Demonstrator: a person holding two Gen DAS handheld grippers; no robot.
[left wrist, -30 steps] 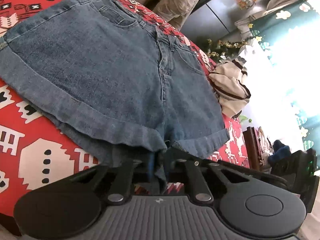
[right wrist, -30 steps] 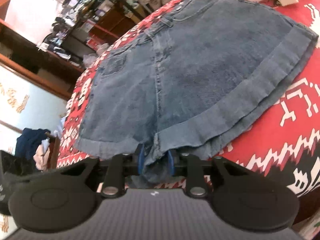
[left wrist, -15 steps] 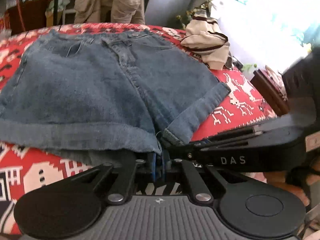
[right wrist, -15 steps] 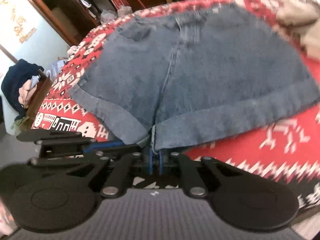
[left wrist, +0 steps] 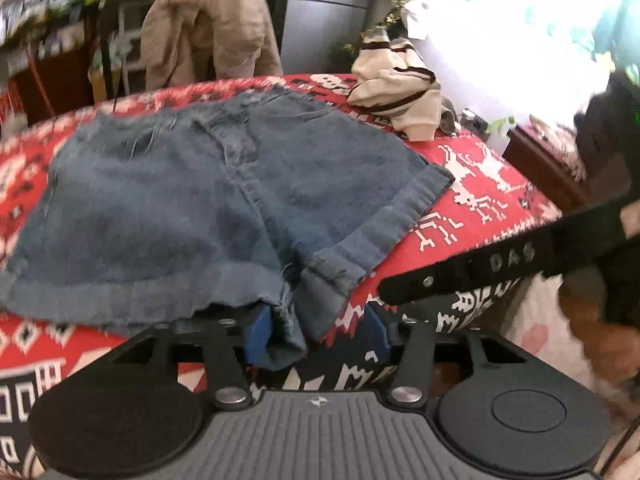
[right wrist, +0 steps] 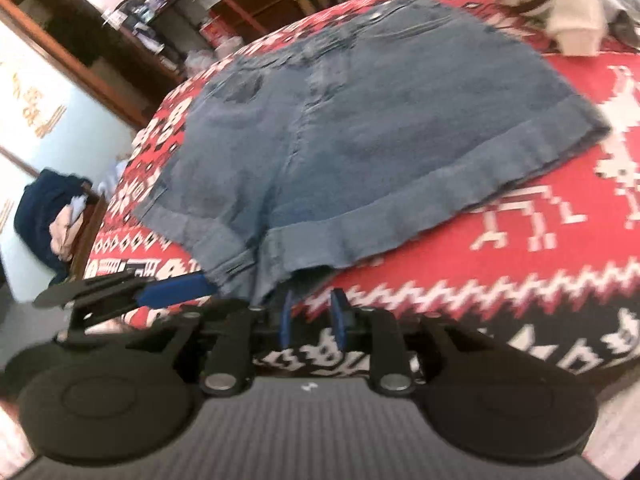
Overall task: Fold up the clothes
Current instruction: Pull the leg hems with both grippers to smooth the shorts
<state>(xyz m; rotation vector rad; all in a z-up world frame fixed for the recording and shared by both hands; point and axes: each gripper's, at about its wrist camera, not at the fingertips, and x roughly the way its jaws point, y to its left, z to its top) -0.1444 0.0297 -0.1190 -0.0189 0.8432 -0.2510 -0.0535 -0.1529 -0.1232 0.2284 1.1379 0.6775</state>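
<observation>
Blue denim shorts (left wrist: 192, 204) lie flat on a red patterned cloth (left wrist: 480, 184), waistband far, leg hems near; they also show in the right wrist view (right wrist: 380, 120). My left gripper (left wrist: 316, 334) is open at the table's near edge, and the crotch of the shorts hangs loose between its blue pads (left wrist: 256, 332). My right gripper (right wrist: 312, 316) is open just below the hem, with nothing between its pads. Each gripper shows in the other's view: the right one (left wrist: 480, 268) and the left one (right wrist: 176, 290).
A cream striped garment (left wrist: 400, 88) lies at the far right of the table. A tan garment (left wrist: 208, 28) hangs on a chair behind. A dark blue garment (right wrist: 44, 216) lies on a wooden stand at the left. Shelves stand beyond.
Both grippers were shut on the crotch of the shorts half a second ago. Both have opened and let go. The shorts lie a little further from me.
</observation>
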